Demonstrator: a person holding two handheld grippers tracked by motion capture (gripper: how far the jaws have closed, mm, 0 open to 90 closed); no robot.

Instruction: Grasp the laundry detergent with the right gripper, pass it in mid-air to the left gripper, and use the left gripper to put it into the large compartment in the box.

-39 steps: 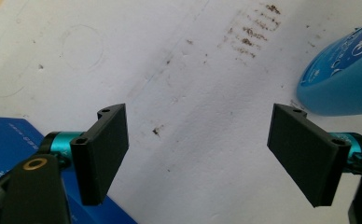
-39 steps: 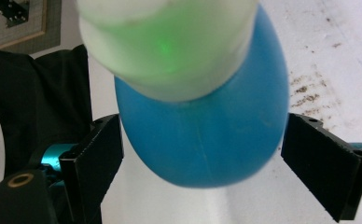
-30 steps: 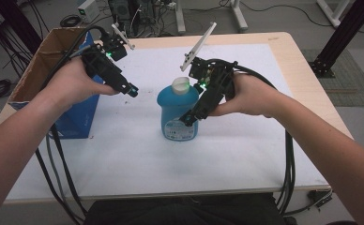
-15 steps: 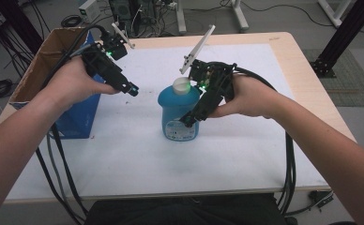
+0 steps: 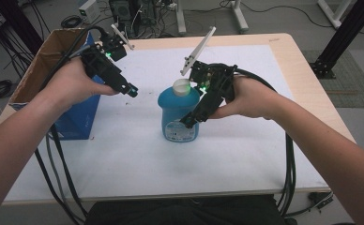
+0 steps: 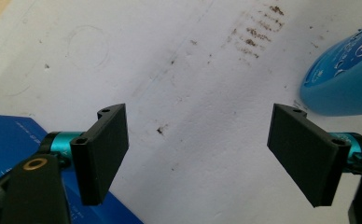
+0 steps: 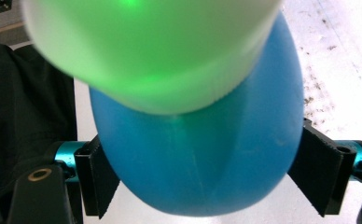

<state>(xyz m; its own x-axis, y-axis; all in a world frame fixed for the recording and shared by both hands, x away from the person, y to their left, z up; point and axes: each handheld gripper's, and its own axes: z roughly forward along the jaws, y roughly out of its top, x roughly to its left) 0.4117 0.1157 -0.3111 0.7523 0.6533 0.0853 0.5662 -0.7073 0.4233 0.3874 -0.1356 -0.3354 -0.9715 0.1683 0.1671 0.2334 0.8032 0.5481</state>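
Now your right claw [image 5: 189, 123] has just been closing and grips the blue bottle [image 5: 178, 115] across its belly; it stands upright mid-desk [image 5: 246, 154], long axis vertical. Your left claw [image 5: 132, 90] hangs released, beside the box [image 5: 74, 119], left of the bottle.

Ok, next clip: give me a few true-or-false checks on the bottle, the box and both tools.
1. The right tool is closed on the blue bottle. True; its jaws have just been closing.
2. The bottle lies on its side. False: it stands upright on the white mat.
3. The left tool is open and holds nothing. True.
4. The bottle's cap is red. False: it is white.
5. The blue box stands right of the bottle. False: left.
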